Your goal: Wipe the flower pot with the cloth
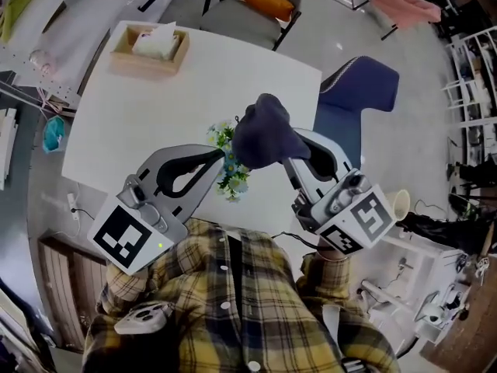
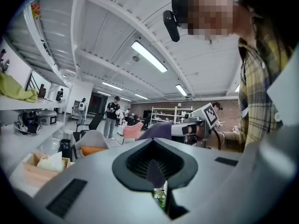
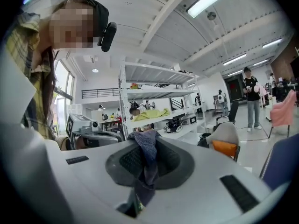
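Note:
A dark purple cloth (image 1: 264, 134) hangs bunched above the white table (image 1: 155, 123), held up between both grippers. My right gripper (image 1: 291, 152) is shut on it; in the right gripper view the cloth (image 3: 145, 155) drapes out of the closed jaws of the right gripper (image 3: 145, 167). My left gripper (image 1: 222, 157) is shut at the cloth's left edge, and a thin purple corner of cloth (image 2: 155, 171) shows between its jaws. The flower pot's small white and blue flowers (image 1: 231, 173) stand just under the cloth and between the two grippers; the pot's body is mostly hidden. The flowers (image 2: 160, 197) also peek below the left jaws.
A wooden tissue box (image 1: 149, 49) sits at the table's far left corner. A blue chair (image 1: 357, 92) stands to the right of the table and a grey chair with an orange cushion (image 1: 264, 2) behind it. People stand far off in the room.

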The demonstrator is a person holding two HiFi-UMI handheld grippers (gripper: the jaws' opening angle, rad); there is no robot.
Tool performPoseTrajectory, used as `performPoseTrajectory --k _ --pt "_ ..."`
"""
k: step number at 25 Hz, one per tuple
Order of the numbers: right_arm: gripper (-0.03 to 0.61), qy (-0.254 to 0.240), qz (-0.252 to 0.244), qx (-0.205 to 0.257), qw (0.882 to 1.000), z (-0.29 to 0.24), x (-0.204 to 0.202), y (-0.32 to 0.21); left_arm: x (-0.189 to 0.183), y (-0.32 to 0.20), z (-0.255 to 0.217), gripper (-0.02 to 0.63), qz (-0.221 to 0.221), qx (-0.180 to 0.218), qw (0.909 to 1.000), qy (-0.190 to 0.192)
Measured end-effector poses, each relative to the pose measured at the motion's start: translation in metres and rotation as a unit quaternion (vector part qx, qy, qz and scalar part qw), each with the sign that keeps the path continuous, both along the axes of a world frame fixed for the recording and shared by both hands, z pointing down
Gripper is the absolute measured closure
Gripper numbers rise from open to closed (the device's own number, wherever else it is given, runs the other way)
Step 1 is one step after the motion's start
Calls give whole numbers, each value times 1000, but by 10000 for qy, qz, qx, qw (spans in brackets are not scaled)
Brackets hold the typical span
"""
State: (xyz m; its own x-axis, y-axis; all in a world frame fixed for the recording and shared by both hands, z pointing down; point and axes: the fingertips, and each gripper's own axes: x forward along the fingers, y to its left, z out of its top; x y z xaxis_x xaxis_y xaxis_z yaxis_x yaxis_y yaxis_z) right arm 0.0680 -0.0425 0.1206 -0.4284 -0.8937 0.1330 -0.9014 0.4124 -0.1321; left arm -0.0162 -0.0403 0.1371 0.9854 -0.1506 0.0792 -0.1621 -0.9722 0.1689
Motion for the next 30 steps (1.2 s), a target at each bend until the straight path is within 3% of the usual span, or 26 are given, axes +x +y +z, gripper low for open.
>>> performPoseTrajectory --k 4,30 --pt "563 -100 123 1 9999 3 3 2 4 -4 -1 606 105 -79 9998 162" --pt "563 -259 312 26 9992 0 5 1 6 -10 0 606 113 -86 9999 39"
